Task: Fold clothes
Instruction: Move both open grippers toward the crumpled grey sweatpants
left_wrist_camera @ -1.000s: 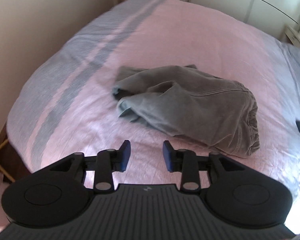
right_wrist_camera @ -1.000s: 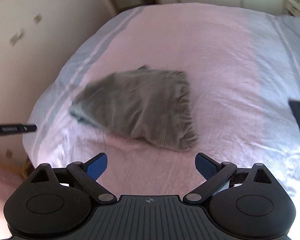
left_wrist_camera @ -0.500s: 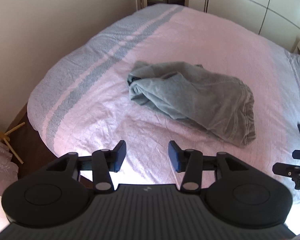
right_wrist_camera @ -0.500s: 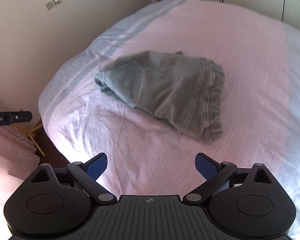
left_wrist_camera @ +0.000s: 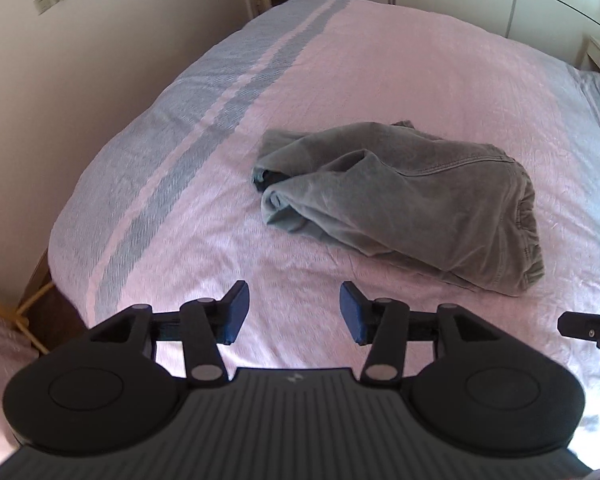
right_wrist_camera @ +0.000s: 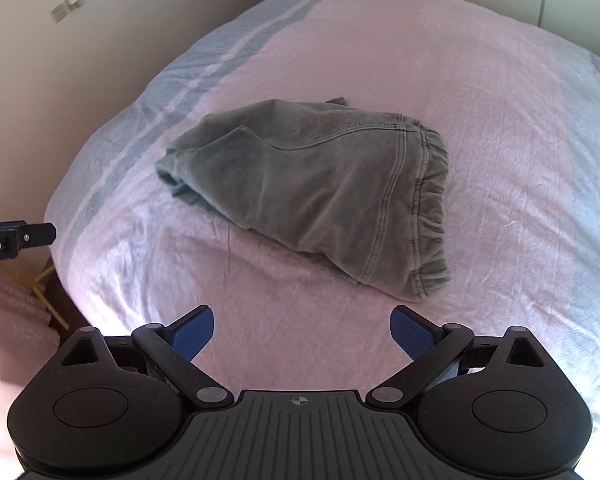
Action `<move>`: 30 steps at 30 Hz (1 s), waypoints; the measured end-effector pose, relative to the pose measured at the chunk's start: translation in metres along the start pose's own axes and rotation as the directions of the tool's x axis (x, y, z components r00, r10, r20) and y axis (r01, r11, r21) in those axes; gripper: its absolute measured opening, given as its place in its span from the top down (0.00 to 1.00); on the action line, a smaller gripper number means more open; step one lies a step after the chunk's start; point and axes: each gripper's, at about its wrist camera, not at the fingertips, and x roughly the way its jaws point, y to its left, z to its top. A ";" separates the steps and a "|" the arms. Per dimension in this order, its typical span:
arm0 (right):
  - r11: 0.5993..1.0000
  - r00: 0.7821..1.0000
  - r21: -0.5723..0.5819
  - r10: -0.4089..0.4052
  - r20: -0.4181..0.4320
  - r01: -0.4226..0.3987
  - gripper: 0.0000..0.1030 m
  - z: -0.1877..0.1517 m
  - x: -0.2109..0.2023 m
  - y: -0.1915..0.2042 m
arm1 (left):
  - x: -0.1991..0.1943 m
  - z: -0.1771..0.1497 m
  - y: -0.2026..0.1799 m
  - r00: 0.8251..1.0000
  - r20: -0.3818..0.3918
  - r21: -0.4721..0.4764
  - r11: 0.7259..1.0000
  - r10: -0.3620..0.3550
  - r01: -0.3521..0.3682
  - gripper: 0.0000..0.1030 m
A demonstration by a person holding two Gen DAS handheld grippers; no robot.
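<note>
Left wrist: grey shorts crumpled on pink bedspread.

faded grey cloth garment with stitched seams lies on a matt, crinkled woven bedspread.

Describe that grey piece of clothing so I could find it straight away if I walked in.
Look at the big bed with the pink cover and blue stripes down one side. Near its middle lies the grey garment, a crumpled, loosely bunched heap with stitched seams and a gathered elastic band at one end. It is the only clothing on the cover.
</note>
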 end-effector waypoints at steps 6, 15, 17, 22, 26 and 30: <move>0.997 0.999 0.066 -0.050 -0.007 0.050 0.05 0.032 0.024 0.026 | 0.039 0.044 0.022 0.997 0.003 0.094 0.993 -0.075 0.075 0.56; 0.971 0.986 0.177 -0.157 -0.051 0.163 0.05 0.060 0.048 0.045 | 0.087 0.080 0.045 0.980 -0.042 0.195 0.960 -0.195 0.200 0.56; 0.966 0.985 0.193 -0.165 -0.054 0.173 0.05 0.063 0.051 0.047 | 0.094 0.083 0.047 0.978 -0.052 0.208 0.956 -0.203 0.209 0.56; 0.959 0.981 0.205 -0.186 -0.060 0.195 0.05 0.070 0.057 0.051 | 0.103 0.087 0.049 0.978 -0.062 0.205 0.957 -0.198 0.206 0.56; 0.962 0.982 0.195 -0.181 -0.060 0.189 0.05 0.069 0.059 0.045 | 0.100 0.085 0.048 0.983 -0.055 0.186 0.965 -0.175 0.183 0.56; 0.974 0.986 0.161 -0.151 -0.065 0.160 0.05 0.067 0.060 0.040 | 0.089 0.072 0.047 0.989 -0.057 0.139 0.979 -0.139 0.146 0.56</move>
